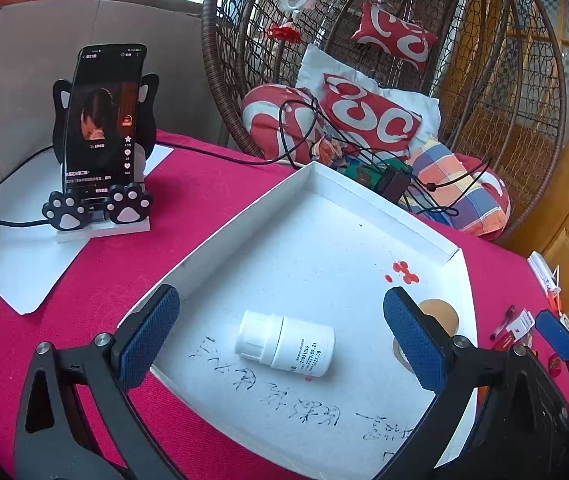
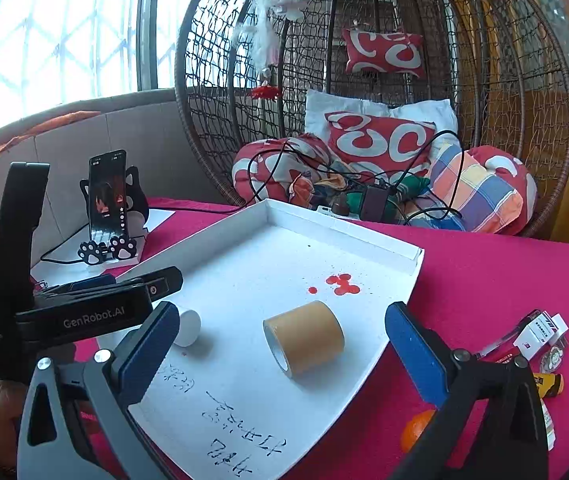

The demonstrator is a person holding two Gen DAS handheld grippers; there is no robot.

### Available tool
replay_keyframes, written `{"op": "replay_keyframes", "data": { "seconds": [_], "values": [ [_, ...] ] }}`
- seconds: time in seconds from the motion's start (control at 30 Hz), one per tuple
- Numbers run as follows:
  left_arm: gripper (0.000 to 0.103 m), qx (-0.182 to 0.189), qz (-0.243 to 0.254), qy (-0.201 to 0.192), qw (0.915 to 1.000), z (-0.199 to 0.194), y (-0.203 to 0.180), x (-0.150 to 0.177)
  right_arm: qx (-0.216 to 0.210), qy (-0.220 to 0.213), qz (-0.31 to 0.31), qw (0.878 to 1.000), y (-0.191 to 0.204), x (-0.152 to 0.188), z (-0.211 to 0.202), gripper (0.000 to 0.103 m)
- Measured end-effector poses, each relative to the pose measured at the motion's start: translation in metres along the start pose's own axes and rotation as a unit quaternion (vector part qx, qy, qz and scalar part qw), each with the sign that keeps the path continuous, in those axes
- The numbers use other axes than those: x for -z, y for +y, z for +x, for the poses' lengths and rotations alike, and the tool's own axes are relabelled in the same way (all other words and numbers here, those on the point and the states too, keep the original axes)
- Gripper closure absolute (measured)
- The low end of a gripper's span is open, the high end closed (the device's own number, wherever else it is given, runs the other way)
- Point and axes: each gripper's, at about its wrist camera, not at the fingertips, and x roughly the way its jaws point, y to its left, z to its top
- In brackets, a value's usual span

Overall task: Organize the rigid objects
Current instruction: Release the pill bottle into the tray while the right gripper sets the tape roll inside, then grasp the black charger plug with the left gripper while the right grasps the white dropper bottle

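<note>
A wicker hanging chair, piled with red-and-white cushions, fills the far side of the room at 12 o'clock. In front of it a counter draped in a magenta cloth carries a shallow white tray with handwritten characters and red spots on its floor. At 10 o'clock from the tray a phone stands lit in a black cat-shaped holder with paw feet. Inside the tray a roll of tan tape lies on its side near the centre, and at about 9 o'clock from it a white pill bottle lies on its side as well, apart from the tape. The left gripper hangs over the tray with its blue-padded jaws spread wide either side of the bottle, touching nothing. The right gripper is likewise spread wide around the tape roll, its pads clear of it. At 3 o'clock, off the tray, a pen, a small white box and an orange object lie on the cloth.
</note>
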Motion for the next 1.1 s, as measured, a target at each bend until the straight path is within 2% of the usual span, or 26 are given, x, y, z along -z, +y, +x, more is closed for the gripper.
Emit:
{"op": "replay_keyframes", "data": {
  "seconds": [0.2,0.43,0.57,0.63,0.73,0.8,0.9,1.03,1.1],
  "values": [
    [0.0,0.009,0.025,-0.022,0.9994,-0.023,-0.02,0.001,0.0,-0.013,0.019,1.0,-0.005,0.003,-0.016,0.0],
    [0.0,0.042,0.06,-0.023,0.997,-0.039,-0.047,0.007,0.022,-0.038,0.029,0.999,-0.024,0.001,-0.044,0.0],
    [0.0,0.062,0.069,-0.03,0.9953,-0.049,-0.054,0.007,0.048,-0.086,0.059,0.993,-0.055,-0.005,-0.074,0.0],
    [0.0,0.085,0.075,-0.03,0.9931,-0.052,-0.058,0.008,0.047,-0.118,0.084,0.988,-0.077,-0.006,-0.092,0.0],
    [0.0,0.113,0.096,-0.019,0.9888,-0.051,-0.074,0.017,0.074,-0.149,0.117,0.979,-0.108,-0.002,-0.114,0.0],
    [0.0,0.129,0.121,0.001,0.9842,-0.048,-0.091,0.027,0.105,-0.142,0.128,0.976,-0.125,0.003,-0.122,0.0],
    [0.0,0.159,0.17,0.042,0.9718,-0.041,-0.126,0.048,0.142,-0.114,0.132,0.974,-0.145,0.015,-0.123,0.0],
    [0.0,0.19,0.229,0.107,0.9486,-0.031,-0.171,0.084,0.154,-0.077,0.143,0.975,-0.165,0.037,-0.125,0.0],
    [0.0,0.194,0.245,0.133,0.9405,-0.026,-0.188,0.103,0.159,-0.062,0.147,0.974,-0.173,0.045,-0.123,0.0]
  ]
}}
